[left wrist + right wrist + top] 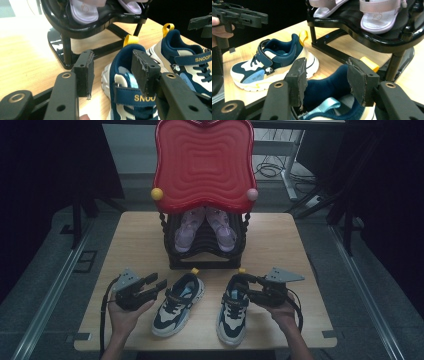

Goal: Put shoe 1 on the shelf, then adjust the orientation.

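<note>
Two navy-and-cream sneakers sit low in the high view on the wooden surface [135, 235]; the left sneaker [178, 304] lies left of centre, the right sneaker [234, 310] just right of it, both in front of the black shoe rack [205, 255] with its lilac sandals [205, 227] under a red tray [204, 162]; the left gripper [159, 285] hovers at lower left, jaws parted beside the left sneaker's collar, gripping nothing; the right gripper [241, 285] straddles the right sneaker's heel opening, jaws apart, pads not visibly pressing.
</note>
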`<state>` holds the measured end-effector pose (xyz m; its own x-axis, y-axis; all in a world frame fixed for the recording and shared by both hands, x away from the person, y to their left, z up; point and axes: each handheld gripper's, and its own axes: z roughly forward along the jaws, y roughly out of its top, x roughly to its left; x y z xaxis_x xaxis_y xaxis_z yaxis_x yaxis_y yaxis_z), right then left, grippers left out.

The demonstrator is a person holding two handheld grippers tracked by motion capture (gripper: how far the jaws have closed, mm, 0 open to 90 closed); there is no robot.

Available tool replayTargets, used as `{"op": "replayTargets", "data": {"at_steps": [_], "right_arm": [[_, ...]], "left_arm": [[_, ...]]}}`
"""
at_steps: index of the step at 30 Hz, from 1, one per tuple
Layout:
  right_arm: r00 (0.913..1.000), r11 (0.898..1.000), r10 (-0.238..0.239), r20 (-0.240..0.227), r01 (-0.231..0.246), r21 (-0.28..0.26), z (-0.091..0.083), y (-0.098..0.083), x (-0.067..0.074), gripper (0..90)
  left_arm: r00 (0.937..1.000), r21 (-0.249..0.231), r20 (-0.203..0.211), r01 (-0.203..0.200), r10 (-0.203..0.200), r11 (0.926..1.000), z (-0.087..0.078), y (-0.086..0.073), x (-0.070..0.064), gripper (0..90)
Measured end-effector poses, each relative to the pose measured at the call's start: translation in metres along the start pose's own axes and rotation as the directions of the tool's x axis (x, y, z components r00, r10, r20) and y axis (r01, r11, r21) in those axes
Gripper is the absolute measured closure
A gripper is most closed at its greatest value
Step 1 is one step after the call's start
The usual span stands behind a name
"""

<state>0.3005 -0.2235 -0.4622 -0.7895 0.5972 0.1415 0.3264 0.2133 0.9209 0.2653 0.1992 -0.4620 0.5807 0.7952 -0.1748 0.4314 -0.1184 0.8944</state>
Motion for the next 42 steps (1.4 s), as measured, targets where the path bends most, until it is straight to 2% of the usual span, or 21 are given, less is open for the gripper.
{"op": "replayTargets", "data": {"at_steps": [6, 11, 15, 18, 21, 25, 30, 32, 34, 37, 42], "right_arm": [[0.9999, 1.0, 0.016, 0.004, -0.016, -0.011, -0.006, -0.003, -0.003, 49.5], [0.9996, 0.999, 0.019, 0.019, -0.018, -0.027, -0.011, -0.002, -0.007, 49.5], [0.9992, 1.0, 0.025, 0.031, -0.025, -0.018, -0.012, -0.005, -0.009, 49.4], [0.999, 1.0, 0.026, 0.036, -0.026, 0.0, -0.011, -0.008, -0.01, 48.9], [0.9989, 1.0, 0.025, 0.039, -0.025, -0.005, -0.012, -0.008, -0.01, 48.8], [0.9986, 0.999, 0.031, 0.043, -0.03, -0.014, -0.015, -0.008, -0.01, 48.6], [0.998, 0.999, 0.038, 0.051, -0.037, -0.025, -0.02, -0.008, -0.012, 48.3], [0.9978, 0.999, 0.039, 0.054, -0.038, -0.026, -0.02, -0.009, -0.013, 48.3], [0.9974, 0.999, 0.042, 0.059, -0.04, -0.027, -0.022, -0.009, -0.014, 48.2], [0.9969, 0.998, 0.051, 0.06, -0.049, -0.029, -0.022, -0.01, -0.015, 48.2], [0.9972, 0.999, 0.046, 0.06, -0.045, -0.021, -0.02, -0.011, -0.015, 48.0]], "left_arm": [[1.0, 0.023, 0.002, 0.007, -0.007, 0.9997, -0.005, -0.005, 0.002, 52.5], [0.9995, 0.041, 0.03, 0.001, -0.002, 0.9992, -0.008, -0.004, 0.0, 51.2], [0.9981, 0.062, 0.061, -0.008, 0.004, 0.9981, -0.006, -0.005, -0.003, 51.1], [0.998, 0.063, 0.064, -0.007, 0.003, 0.998, -0.005, -0.006, -0.006, 51.5], [0.9978, 0.062, 0.067, -0.007, 0.003, 0.998, -0.007, -0.006, -0.008, 55.8], [0.9945, 0.076, 0.104, 0.0, -0.008, 0.9971, -0.01, -0.006, -0.01, 65.2], [0.9893, 0.104, 0.145, -0.027, 0.012, 0.9942, -0.008, -0.006, -0.019, 77.4], [0.9862, 0.115, 0.165, -0.036, 0.016, 0.9927, -0.006, -0.006, -0.023, 78.8], [0.9862, 0.119, 0.164, -0.043, 0.023, 0.9919, -0.003, -0.007, -0.027, 81.7], [0.9874, 0.131, 0.158, -0.023, 0.002, 0.9911, 0.001, -0.01, -0.03, 85.4], [0.9848, 0.192, 0.174, -0.026, -0.008, 0.981, 0.012, -0.016, -0.036, 88.5]]}}
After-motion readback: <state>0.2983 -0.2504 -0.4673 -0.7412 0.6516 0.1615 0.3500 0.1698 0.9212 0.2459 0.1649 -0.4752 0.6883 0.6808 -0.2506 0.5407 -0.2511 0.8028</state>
